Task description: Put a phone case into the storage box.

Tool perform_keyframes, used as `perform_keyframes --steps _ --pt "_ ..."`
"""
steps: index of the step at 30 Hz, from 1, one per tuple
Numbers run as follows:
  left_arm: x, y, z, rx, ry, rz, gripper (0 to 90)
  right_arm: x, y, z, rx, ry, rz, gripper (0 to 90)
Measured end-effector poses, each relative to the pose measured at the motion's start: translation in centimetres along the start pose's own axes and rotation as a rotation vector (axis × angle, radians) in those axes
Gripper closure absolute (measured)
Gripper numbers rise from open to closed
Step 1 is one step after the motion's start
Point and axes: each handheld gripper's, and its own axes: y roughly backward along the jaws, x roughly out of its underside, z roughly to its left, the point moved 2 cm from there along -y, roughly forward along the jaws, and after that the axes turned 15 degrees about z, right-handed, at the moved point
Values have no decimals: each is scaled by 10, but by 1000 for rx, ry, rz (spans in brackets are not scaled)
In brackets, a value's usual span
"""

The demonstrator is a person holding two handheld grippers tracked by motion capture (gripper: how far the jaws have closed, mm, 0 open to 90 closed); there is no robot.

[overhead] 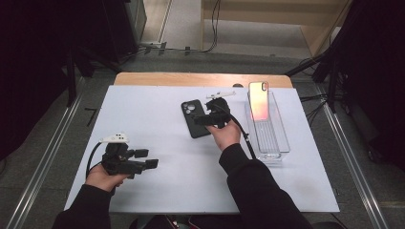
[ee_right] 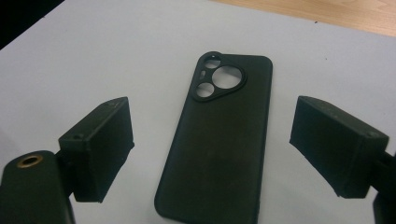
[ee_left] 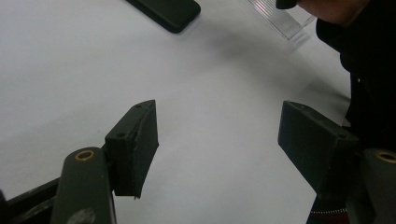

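While the black phone case [ee_right: 219, 140] lies flat on the white worktop [overhead: 157, 114], its long axis running straight ahead between the open, empty right claw [overhead: 206, 120], the open left claw [overhead: 143, 160] idles well apart; contact seems absent.

case [overhead: 196, 119] left of tray [overhead: 282, 143] — phone [overhead: 259, 100] inside
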Motion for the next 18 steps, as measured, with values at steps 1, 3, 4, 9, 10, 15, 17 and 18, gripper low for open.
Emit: perform_keyframes --steps 1,3,4,9,10,15,17,18 --pt "0 0 0 -2 -2 0 294 -2 -2 0 2 -1 -3 115" --pt "0 0 0 -5 -6 -1 293 -5 -4 -1 7 -11 -6 108" --pt "0 0 0 -6 -6 -1 294 -6 -5 -1 11 -12 -7 106" --pt "0 0 0 -7 -7 0 293 -13 -9 -2 32 -2 -14 74" --pt "0 0 0 -3 -5 0 293 -14 -10 -2 34 -6 -18 22" --pt "-1 0 0 7 3 2 293 -17 -17 -3 35 -22 -13 0" --pt "-1 -1 -1 6 -2 0 293 -18 -19 -3 47 -24 -6 0" --pt "-1 -1 -1 7 -2 0 293 -19 -21 -3 54 -31 -3 0"
